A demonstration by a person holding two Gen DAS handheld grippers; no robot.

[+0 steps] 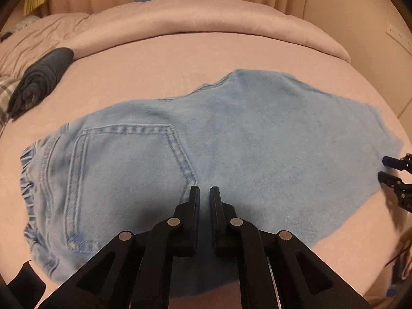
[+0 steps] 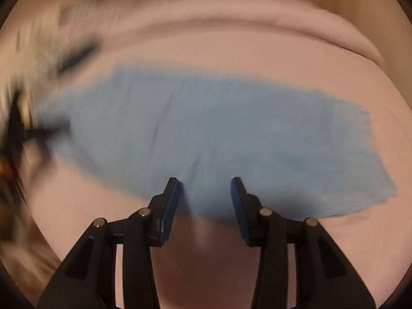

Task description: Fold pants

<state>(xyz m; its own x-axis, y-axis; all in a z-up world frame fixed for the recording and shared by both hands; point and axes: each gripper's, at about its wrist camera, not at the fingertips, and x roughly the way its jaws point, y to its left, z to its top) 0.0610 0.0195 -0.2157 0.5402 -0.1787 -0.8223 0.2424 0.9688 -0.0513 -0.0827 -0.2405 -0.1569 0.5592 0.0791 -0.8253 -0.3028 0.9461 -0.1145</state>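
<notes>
Light blue jeans lie flat on a pink bed, folded lengthwise, back pocket up and elastic waistband at the left. My left gripper hovers over the seat area just right of the pocket, its jaws nearly together with nothing between them. My right gripper is open above the near edge of the jeans' leg; that view is blurred by motion. The right gripper's fingertips also show at the right edge of the left wrist view, beside the leg end.
A rolled dark garment lies on the bed at the far left beside a plaid pillow. A folded pink duvet runs along the far side of the bed. Curtains and a wall stand behind it.
</notes>
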